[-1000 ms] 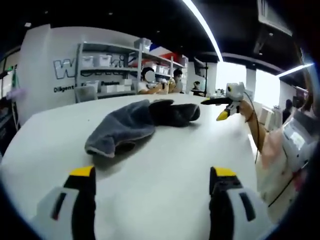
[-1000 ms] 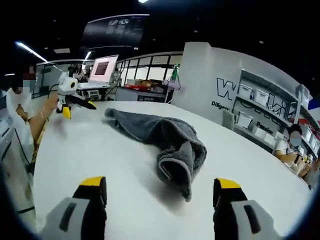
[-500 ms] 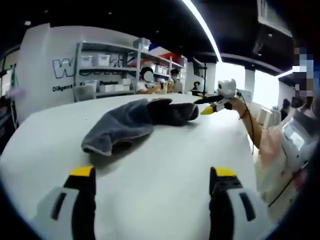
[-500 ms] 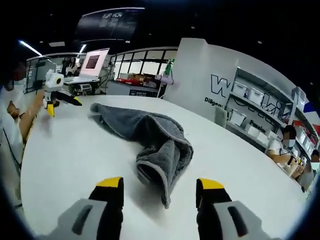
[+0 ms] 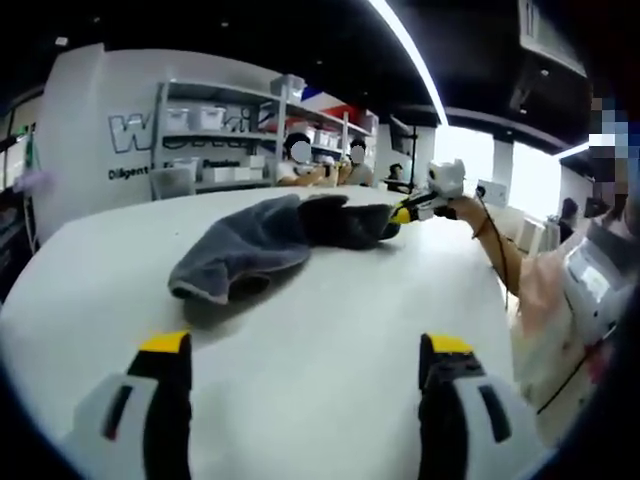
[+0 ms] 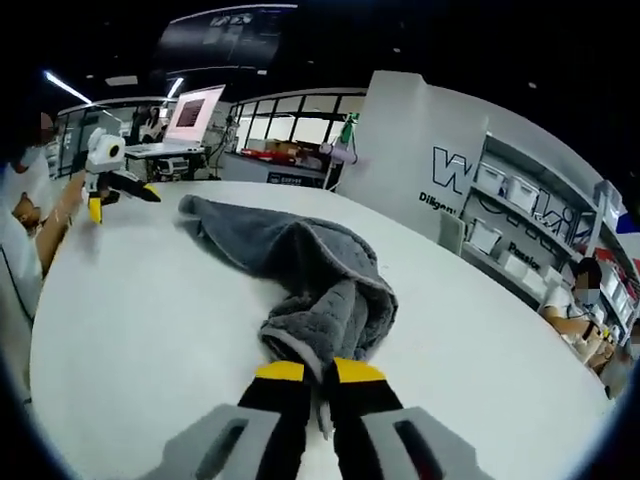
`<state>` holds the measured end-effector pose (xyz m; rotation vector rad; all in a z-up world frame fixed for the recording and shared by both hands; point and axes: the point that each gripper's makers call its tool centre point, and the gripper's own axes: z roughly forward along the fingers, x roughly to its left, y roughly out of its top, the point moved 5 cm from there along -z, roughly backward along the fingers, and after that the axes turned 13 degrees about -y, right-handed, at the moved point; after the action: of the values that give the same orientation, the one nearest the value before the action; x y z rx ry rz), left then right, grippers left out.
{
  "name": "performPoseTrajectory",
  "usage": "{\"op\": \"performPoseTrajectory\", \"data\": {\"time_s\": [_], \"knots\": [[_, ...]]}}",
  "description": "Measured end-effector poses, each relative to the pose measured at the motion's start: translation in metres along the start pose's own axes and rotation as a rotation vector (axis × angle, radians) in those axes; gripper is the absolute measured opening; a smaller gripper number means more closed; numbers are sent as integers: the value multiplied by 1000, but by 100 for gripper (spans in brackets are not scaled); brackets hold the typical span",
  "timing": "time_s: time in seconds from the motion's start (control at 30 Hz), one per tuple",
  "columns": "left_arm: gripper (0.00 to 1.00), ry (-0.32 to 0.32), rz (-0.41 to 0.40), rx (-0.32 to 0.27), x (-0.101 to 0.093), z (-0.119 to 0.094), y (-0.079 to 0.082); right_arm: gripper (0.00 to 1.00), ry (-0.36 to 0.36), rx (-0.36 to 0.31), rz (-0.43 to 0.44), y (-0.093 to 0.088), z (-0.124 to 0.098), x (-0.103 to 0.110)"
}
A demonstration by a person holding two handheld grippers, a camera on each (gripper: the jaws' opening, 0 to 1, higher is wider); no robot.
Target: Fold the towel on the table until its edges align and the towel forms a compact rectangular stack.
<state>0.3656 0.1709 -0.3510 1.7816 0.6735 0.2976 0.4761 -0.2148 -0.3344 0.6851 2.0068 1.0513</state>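
A dark grey towel [image 5: 262,240] lies crumpled in a long heap on the white table [image 5: 330,330]. My left gripper [image 5: 305,346] is held open well short of it, with bare table between its yellow-tipped jaws. In the right gripper view the towel [image 6: 290,255] runs away from me, and my right gripper [image 6: 320,372] is shut on its near rolled end. From the left gripper view the right gripper [image 5: 402,213] sits at the towel's right end. The left gripper [image 6: 120,198] hovers open beyond the towel's far end, apart from it.
A person's arm and torso [image 5: 545,300] stand at the table's right edge. Shelves with white bins [image 5: 210,130] and seated people are behind the table. A lit screen [image 6: 200,115] stands past the far edge. The table surface [image 6: 130,300] around the towel is bare.
My right gripper came forward to the towel's near end and its jaws closed on the fabric. My left gripper stayed open in about the same place.
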Motion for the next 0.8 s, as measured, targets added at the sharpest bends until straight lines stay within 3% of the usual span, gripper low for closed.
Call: {"op": "performPoseTrajectory", "data": {"time_s": [0.23, 0.5, 0.8], "knots": [[99, 1, -6, -3, 0, -1, -1, 3, 14, -29, -16, 15, -7, 1], [99, 3, -5, -6, 0, -3, 0, 2, -45, -118, -41, 62, -25, -26], [99, -1, -5, -9, -2, -2, 0, 2, -81, -171, -50, 106, -32, -50]]}}
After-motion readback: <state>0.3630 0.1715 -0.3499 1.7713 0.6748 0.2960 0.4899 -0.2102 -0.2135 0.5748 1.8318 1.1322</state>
